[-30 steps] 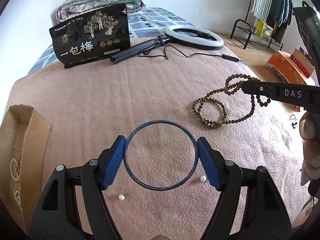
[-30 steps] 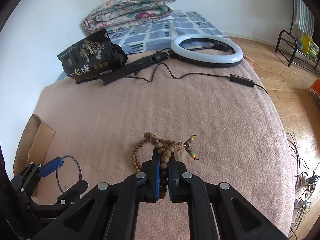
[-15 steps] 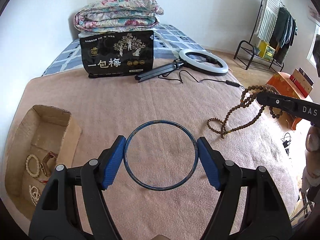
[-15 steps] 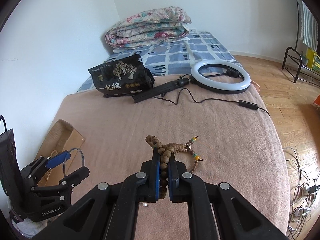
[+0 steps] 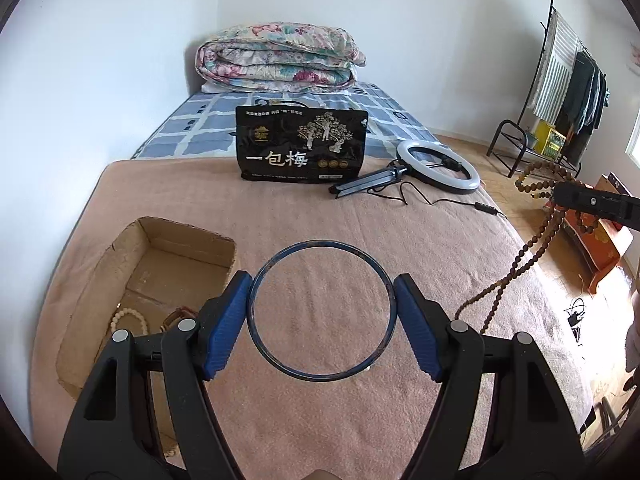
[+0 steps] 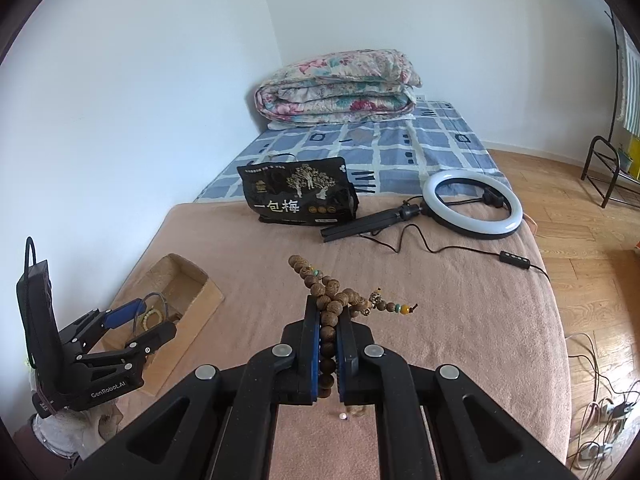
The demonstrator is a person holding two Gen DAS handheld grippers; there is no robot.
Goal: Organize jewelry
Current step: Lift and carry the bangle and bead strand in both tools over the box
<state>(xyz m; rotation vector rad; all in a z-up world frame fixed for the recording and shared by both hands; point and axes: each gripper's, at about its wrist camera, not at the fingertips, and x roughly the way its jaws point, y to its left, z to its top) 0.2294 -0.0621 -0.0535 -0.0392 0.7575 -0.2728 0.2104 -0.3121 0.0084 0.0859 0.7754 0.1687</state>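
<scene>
My left gripper (image 5: 322,312) is shut on a thin dark blue bangle (image 5: 256,334) and holds it in the air just right of an open cardboard box (image 5: 188,236). The box holds a pale bead bracelet (image 5: 128,318) and other jewelry. My right gripper (image 6: 329,320) is shut on a brown wooden bead necklace (image 6: 330,300), lifted above the pink blanket; in the left wrist view the necklace (image 5: 532,250) hangs down from the right gripper (image 5: 558,196). The left gripper (image 6: 150,318) also shows in the right wrist view, over the box (image 6: 192,272).
A black snack bag (image 5: 302,146), a ring light (image 5: 438,166) with tripod and cable, and a folded quilt (image 5: 276,58) lie farther back on the bed. A small white pearl (image 6: 342,416) lies on the blanket (image 5: 360,220). A clothes rack (image 5: 560,92) stands at right.
Both grippers have risen with their loads. The left gripper has moved left toward the box, which now shows more fully. The necklace has lifted off the blanket and hangs.
</scene>
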